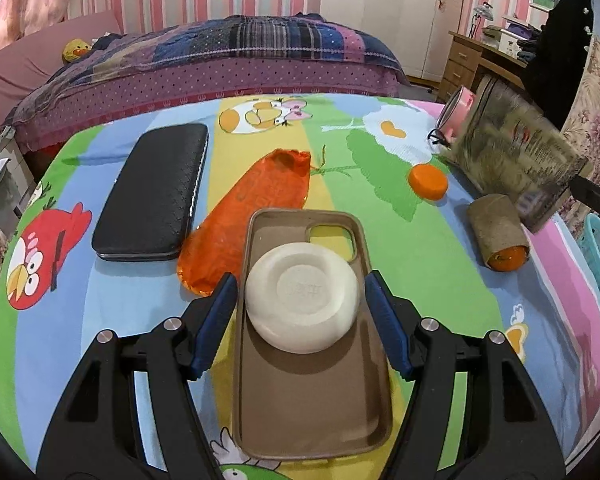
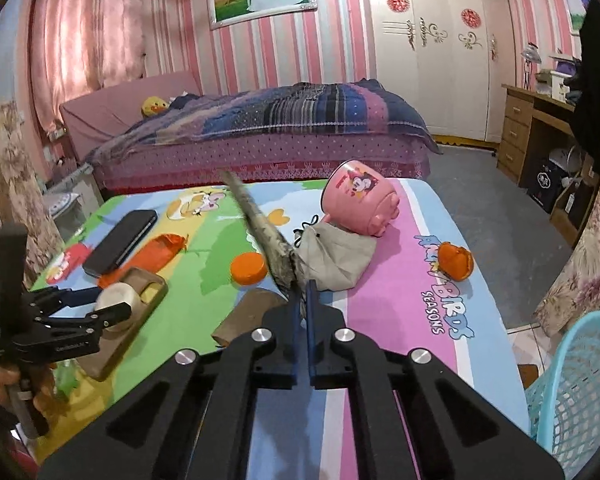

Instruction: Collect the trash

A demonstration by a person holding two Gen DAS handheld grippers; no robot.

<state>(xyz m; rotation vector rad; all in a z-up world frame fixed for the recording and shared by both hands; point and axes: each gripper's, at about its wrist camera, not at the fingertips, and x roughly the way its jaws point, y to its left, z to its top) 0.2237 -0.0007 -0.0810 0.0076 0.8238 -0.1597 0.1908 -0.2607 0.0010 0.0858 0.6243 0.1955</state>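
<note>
A flat, crinkled grey-printed plastic wrapper (image 2: 260, 224) is pinched edge-on by the right hand-held gripper (image 2: 303, 286), lifted above the cartoon-printed table (image 2: 452, 280). The left hand-held gripper (image 1: 300, 292) is held spread around a white round soap bar (image 1: 302, 296), pads apart from it, on a beige phone case (image 1: 312, 400)

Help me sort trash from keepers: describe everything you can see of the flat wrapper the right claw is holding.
The wrapper is a thin, flat, crinkly packet, silvery grey with dark mottled print and a few red marks, foil or plastic by its look, blurred in the left wrist view. The right claw is shut on its lower corner. It stands tilted, lifted off the cartoon cloth, edge-on to the right camera. Only the claw visibly touches it. It hangs above the cardboard tube, with the orange cap nearby.
</note>
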